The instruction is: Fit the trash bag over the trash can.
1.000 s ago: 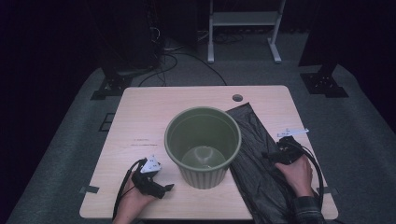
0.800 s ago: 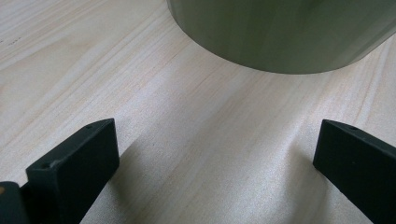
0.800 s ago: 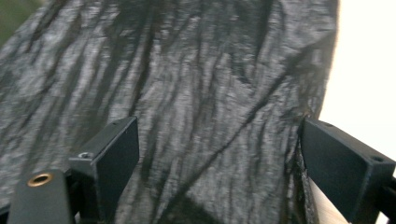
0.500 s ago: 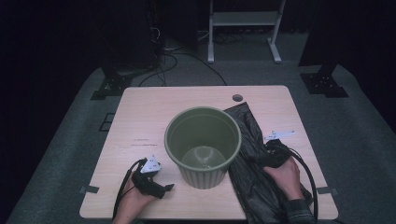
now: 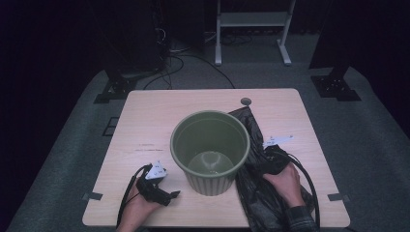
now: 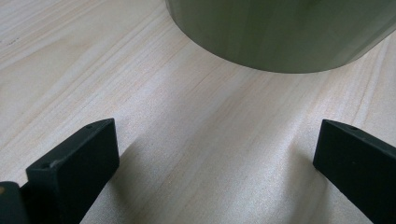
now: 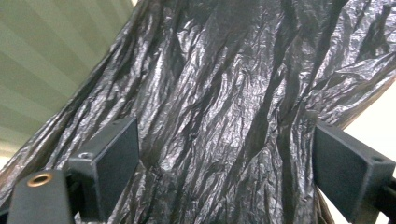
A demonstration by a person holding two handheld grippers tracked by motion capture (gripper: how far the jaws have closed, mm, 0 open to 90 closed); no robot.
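Note:
A green ribbed bin (image 5: 210,150) stands upright and empty in the middle of the wooden table (image 5: 159,121). A crumpled black plastic bag (image 5: 258,195) lies against its right side. My right gripper (image 5: 263,157) rests on the bag close to the bin. In the right gripper view it (image 7: 224,177) is open, its jaws set wide either side of the bag's folds (image 7: 233,93), with the bin wall (image 7: 46,60) at the upper left. My left gripper (image 5: 171,195) lies low at the table's front left. It (image 6: 215,172) is open over bare wood and points at the bin's base (image 6: 280,32).
A small round grommet (image 5: 246,101) sits in the table's far edge. Cables trail from both grippers toward the front edge. Dark stands and cables (image 5: 193,53) occupy the floor beyond the table. Bare wood lies left of the bin.
My right hand has slid left toward the bin, and the bag has bunched up closer against the bin's side. The left hand has stayed put.

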